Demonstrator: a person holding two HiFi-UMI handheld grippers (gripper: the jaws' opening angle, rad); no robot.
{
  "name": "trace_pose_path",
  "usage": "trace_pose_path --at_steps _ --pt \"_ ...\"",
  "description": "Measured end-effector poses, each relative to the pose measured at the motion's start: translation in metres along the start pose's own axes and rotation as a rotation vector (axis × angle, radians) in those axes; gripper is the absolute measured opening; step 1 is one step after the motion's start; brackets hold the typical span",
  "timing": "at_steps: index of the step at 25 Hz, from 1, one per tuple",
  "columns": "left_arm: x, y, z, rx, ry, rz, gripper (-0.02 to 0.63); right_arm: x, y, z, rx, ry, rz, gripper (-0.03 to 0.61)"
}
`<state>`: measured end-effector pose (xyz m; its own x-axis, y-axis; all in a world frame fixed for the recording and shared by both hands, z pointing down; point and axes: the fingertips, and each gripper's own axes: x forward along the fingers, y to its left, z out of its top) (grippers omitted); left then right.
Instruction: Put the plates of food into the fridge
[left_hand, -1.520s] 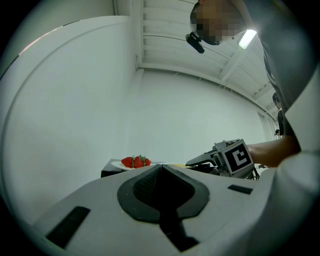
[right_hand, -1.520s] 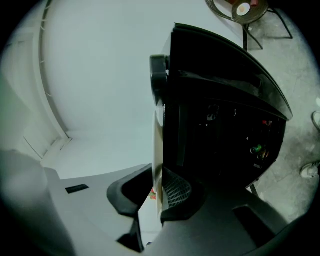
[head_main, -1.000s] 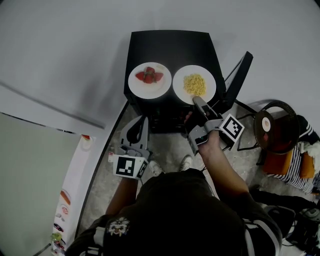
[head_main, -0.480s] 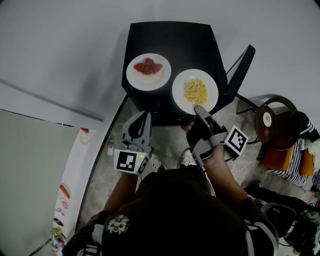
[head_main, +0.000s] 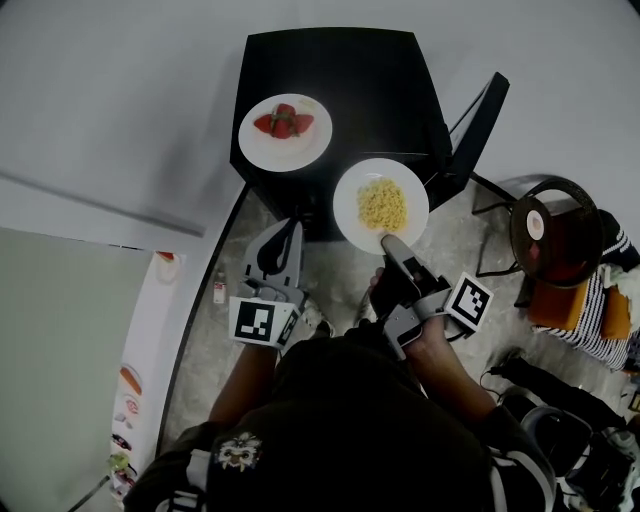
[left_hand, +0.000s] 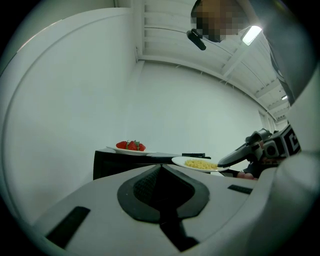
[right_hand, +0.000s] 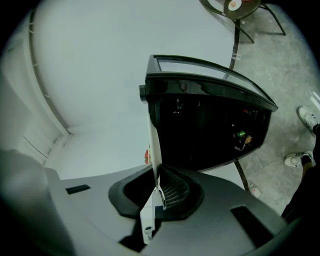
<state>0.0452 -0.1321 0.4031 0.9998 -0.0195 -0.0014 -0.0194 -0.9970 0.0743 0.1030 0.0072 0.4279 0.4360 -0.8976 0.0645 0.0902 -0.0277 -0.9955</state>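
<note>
Your right gripper (head_main: 385, 240) pinches the near rim of the pasta plate (head_main: 345, 205) in its jaws, holding it level past the counter (head_main: 350, 80) edge so nothing slides off, while your left gripper (head_main: 288, 228) hangs low, jaws pressed together and empty, and 1 strawberry plate (head_main: 258, 148) sits on the counter.

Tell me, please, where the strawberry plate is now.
Head view: the strawberry plate rests on the black table's left side, up-left of the yellow-food plate.
</note>
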Motion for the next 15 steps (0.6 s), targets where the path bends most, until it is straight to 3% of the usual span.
trace_pose_path --at_steps 8,15 --pt "0.002 0.0 -0.014 0.06 0.037 0.004 0.021 -0.002 -0.049 -0.002 0.005 0.006 -0.084 0.041" --pt "0.004 -0.002 -0.024 0.005 0.053 0.004 0.021 0.017 -0.081 0.009 -0.021 0.01 -0.123 0.038"
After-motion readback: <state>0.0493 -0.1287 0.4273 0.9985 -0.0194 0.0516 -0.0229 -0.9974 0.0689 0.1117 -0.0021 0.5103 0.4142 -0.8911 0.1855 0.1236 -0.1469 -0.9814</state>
